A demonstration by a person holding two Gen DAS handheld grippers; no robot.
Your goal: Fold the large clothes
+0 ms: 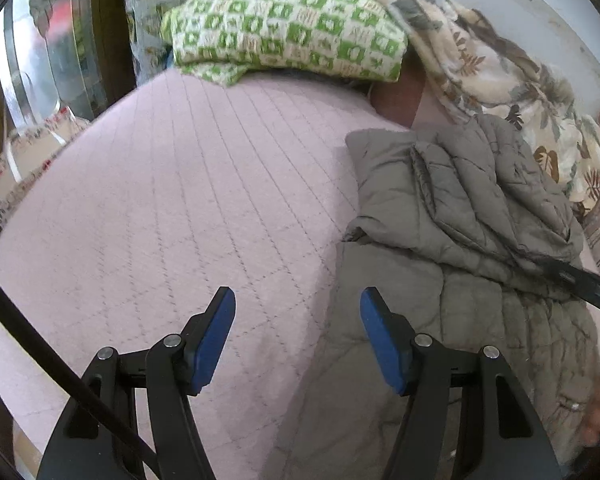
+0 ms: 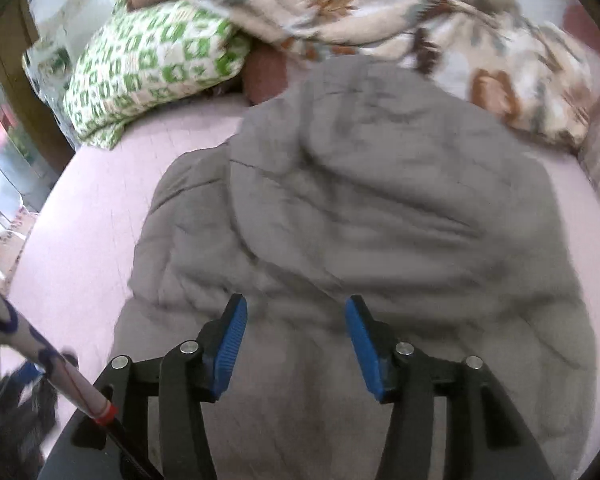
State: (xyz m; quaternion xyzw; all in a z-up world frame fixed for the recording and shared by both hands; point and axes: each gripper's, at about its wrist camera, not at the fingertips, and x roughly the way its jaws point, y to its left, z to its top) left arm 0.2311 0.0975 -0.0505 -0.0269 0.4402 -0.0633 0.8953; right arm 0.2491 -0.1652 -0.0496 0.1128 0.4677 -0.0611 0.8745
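Observation:
A grey quilted puffer jacket point(image 1: 452, 240) lies on a pink quilted bed point(image 1: 172, 200), partly folded with a layer doubled over its upper part. In the right wrist view the jacket point(image 2: 360, 208) fills the middle of the bed point(image 2: 88, 208). My left gripper point(image 1: 298, 300) is open and empty, above the bed at the jacket's left edge. My right gripper point(image 2: 296, 308) is open and empty, just above the jacket's lower part. A dark part of the right gripper point(image 1: 588, 284) shows at the right edge of the left wrist view.
A green-and-white checked pillow point(image 1: 284, 28) lies at the head of the bed, also in the right wrist view point(image 2: 148, 68). A leaf-patterned blanket point(image 1: 500, 76) is bunched along the far right side point(image 2: 440, 28). A mirrored wardrobe point(image 1: 40, 56) stands left of the bed.

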